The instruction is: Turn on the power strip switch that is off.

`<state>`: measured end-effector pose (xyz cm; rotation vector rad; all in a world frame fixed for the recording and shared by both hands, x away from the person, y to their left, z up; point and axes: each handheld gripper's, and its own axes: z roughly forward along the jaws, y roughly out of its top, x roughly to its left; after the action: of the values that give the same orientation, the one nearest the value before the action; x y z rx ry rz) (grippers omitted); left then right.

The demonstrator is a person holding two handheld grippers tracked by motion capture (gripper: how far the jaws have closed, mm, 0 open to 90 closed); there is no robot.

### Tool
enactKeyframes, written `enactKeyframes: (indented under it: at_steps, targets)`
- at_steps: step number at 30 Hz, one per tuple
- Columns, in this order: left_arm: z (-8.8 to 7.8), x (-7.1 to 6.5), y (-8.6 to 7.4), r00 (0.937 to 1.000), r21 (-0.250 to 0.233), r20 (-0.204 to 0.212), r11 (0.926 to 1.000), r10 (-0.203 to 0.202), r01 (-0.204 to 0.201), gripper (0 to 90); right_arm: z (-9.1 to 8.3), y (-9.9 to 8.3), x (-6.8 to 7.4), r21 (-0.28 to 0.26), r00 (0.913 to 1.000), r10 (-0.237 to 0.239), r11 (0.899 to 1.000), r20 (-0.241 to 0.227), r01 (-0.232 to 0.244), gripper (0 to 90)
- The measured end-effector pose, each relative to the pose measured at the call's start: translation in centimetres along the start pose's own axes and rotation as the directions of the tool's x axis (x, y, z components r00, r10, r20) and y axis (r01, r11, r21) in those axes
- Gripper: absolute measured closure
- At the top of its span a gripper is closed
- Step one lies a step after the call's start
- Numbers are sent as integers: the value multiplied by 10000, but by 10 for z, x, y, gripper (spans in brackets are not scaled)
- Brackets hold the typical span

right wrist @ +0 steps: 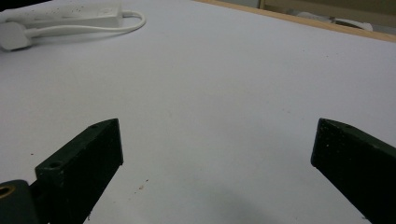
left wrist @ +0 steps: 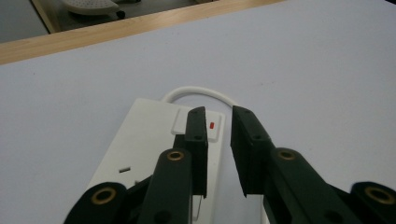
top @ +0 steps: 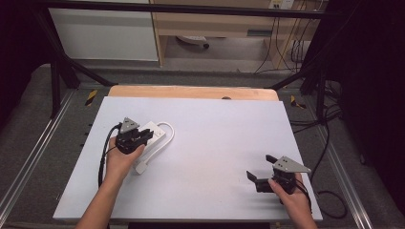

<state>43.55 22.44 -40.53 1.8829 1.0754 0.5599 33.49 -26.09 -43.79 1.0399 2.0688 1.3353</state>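
A white power strip (top: 152, 130) lies at the table's left, its white cable (top: 169, 132) looping back to a plug (top: 140, 168). My left gripper (top: 146, 136) hovers over the strip. In the left gripper view its jaws (left wrist: 218, 114) stand only a narrow gap apart, holding nothing, over the strip (left wrist: 144, 130) beside the switch with a red mark (left wrist: 212, 125). My right gripper (top: 259, 166) rests near the table's front right, wide open and empty (right wrist: 217, 135) above bare table. The strip (right wrist: 70, 15) and plug (right wrist: 11, 35) lie far off in the right gripper view.
The white tabletop (top: 215, 138) has a wooden strip (top: 191, 91) along its far edge. A black frame surrounds the table, and cables (top: 329, 143) trail on the floor at the right. A wooden cabinet (top: 215, 24) stands beyond.
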Motion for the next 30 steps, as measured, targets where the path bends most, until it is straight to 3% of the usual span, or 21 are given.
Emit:
enactKeyframes:
  at_steps: [5,11,16,22,30]
  targets:
    - [-5,-1,1,9999,-212,-47,9997,-105,104,666,0,-1,0,8,10000,1,10000,16,-1,27]
    - [-7,-1,3,9987,-432,-72,9978,-512,508,474,1,0,0,22,10000,-27,10000,-18,27,27]
    - [-8,-3,4,9978,-452,-307,9974,-579,565,276,-1,-1,-1,-18,10000,82,10000,30,-82,27]
    - [-10,-5,7,9954,-737,-349,9935,-897,869,120,0,-1,-1,4,10000,70,10000,-1,-70,27]
    - [-18,-3,11,9953,-1076,-251,9900,-939,907,90,0,-1,-1,-20,10000,36,10000,6,-36,27]
